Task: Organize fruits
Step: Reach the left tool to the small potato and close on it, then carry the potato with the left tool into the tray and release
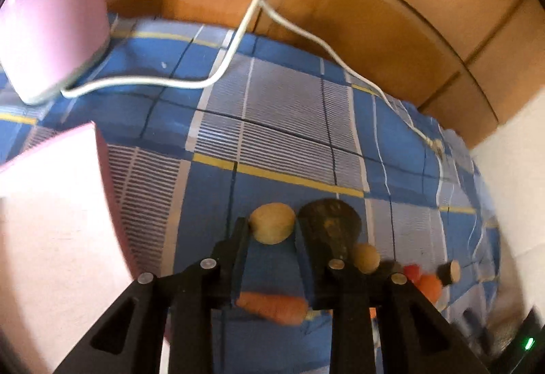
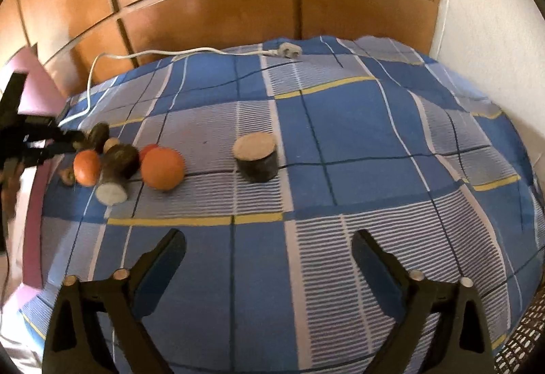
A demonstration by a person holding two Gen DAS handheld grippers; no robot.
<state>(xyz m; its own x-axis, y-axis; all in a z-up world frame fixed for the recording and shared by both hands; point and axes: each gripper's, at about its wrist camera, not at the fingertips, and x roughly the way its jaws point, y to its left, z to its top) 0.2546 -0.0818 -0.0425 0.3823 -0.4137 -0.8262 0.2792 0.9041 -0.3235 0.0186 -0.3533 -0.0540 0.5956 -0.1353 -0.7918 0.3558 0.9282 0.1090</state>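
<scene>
Left tool (image 1: pixel 270 234) frames a carrot (image 1: pixel 274 307); right view shows oranges (image 2: pixel 162 168).

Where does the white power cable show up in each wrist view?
Left wrist view: the white power cable runs from the pink box at upper left, loops up to the wooden wardrobe, then trails right down the bed.
Right wrist view: the same cable lies along the bed's far edge, its plug at top centre.
Shared landmark: the blue checked bedsheet.
</scene>
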